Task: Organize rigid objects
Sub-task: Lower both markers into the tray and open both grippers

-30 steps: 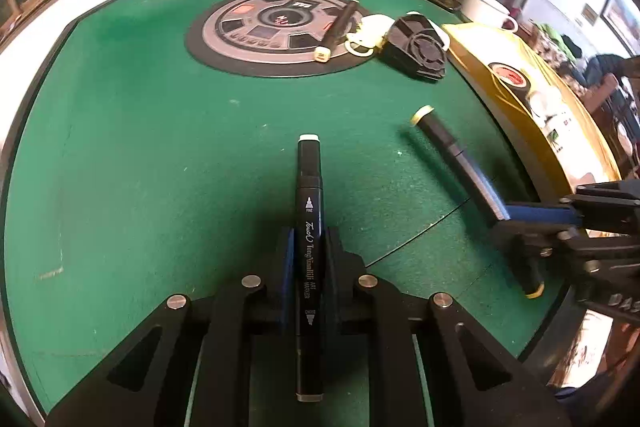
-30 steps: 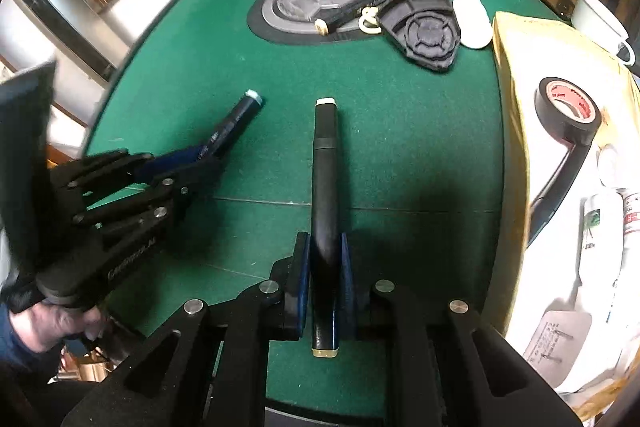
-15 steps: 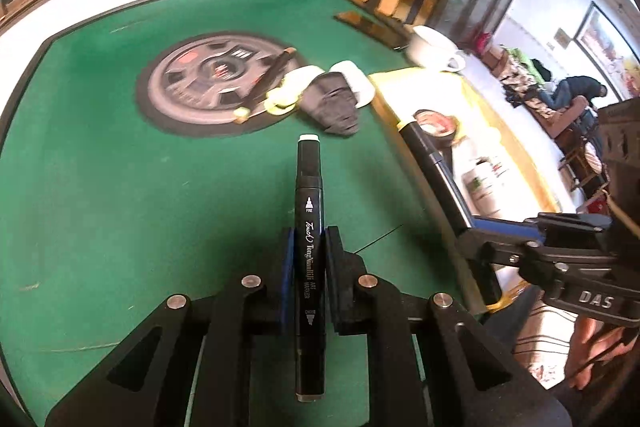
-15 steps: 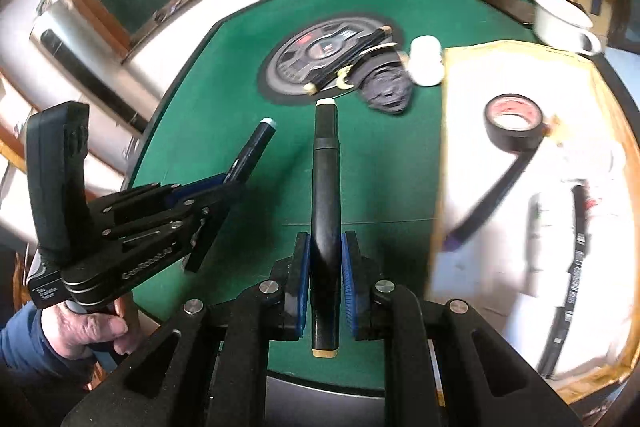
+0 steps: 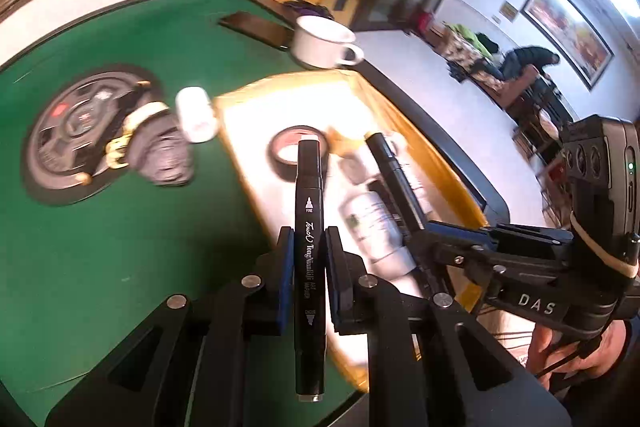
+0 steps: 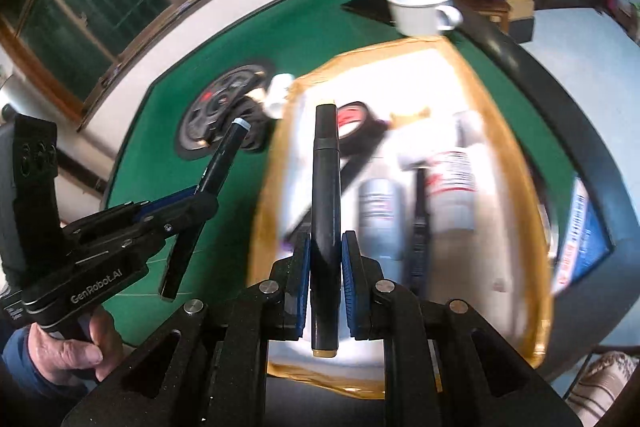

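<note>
My left gripper is shut on a black art marker with white lettering, held above the seam between the green felt and the yellow-rimmed tray. My right gripper is shut on a second black marker with a tan cap, over the tray. Each gripper also shows in the other's view: the right gripper at the right with its marker, the left gripper at the left with its marker. A roll of black tape lies in the tray.
White bottles and a grey can lie in the tray. On the felt sit a round dial plate, a black fan-like part, a small white cup, a phone and a white mug.
Both grippers, still holding their markers, swept from over the green felt toward the tray and lifted slightly. The tray and its contents now fill the middle of both views.
</note>
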Motion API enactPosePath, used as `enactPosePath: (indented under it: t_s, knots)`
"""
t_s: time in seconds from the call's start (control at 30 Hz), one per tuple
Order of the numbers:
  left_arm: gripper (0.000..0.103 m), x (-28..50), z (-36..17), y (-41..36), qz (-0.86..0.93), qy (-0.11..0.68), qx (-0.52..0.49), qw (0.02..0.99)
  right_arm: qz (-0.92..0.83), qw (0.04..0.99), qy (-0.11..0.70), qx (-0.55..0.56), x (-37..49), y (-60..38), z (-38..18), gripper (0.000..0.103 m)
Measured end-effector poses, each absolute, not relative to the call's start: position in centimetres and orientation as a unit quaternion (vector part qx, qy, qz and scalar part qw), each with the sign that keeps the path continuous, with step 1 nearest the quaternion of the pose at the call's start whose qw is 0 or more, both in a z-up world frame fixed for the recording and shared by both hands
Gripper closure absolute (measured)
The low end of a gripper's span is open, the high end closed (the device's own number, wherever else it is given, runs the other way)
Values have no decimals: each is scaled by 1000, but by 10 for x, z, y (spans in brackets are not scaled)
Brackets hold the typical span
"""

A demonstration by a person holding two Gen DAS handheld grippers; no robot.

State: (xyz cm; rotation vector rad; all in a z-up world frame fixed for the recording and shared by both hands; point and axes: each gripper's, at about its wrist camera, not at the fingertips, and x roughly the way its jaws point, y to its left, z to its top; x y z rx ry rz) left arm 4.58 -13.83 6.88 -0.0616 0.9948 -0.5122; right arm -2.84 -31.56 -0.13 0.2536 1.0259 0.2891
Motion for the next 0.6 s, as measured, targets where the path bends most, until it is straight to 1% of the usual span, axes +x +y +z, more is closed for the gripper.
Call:
enactPosePath:
  t_s: [0.3,0.6]
  knots:
    - [91,61,44,-181,-251,504,-34,826,122,843,512,114,-26,-344,-16,89]
    - [91,59,31,-182,-241,514,-25,823,125,834,527,106,-18,-347,-27,89]
